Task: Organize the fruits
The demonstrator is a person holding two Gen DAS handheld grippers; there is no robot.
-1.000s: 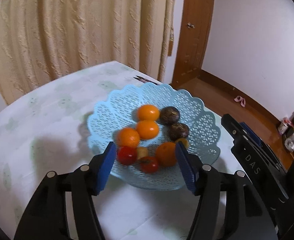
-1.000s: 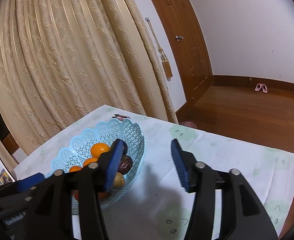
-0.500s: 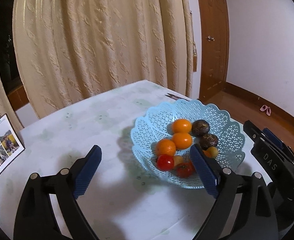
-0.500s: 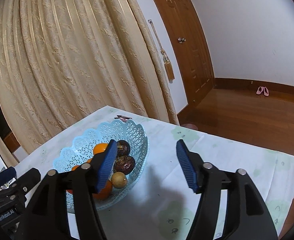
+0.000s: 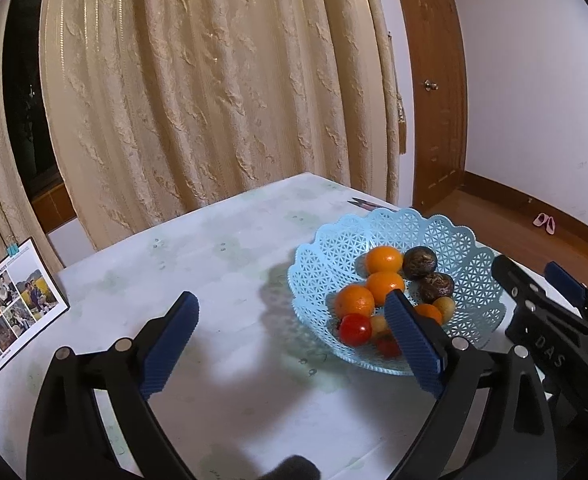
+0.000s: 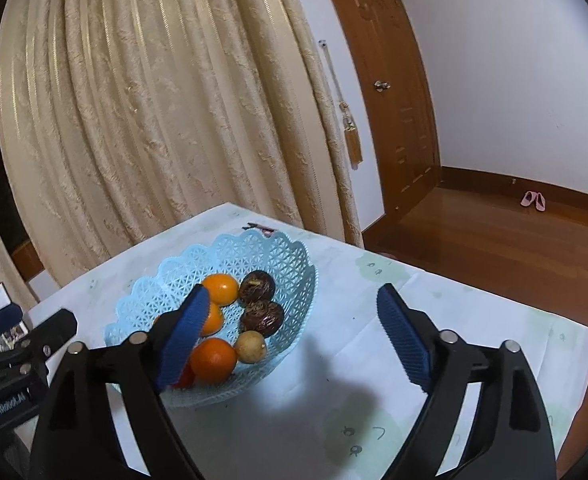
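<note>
A light blue lattice fruit basket stands on the white table and also shows in the right wrist view. It holds several oranges, two dark wrinkled fruits, red tomatoes and small tan fruits. My left gripper is open and empty, above the table to the left of the basket. My right gripper is open and empty, above the table at the basket's right side; it also shows in the left wrist view.
A photo calendar stands at the table's left side. A small dark object lies behind the basket. A beige curtain hangs behind the table. The table edge drops to a wooden floor on the right.
My left gripper has pulled back and to the left from over the basket and opened wider. My right gripper has shifted slightly; the basket sits a little more central in its view.
</note>
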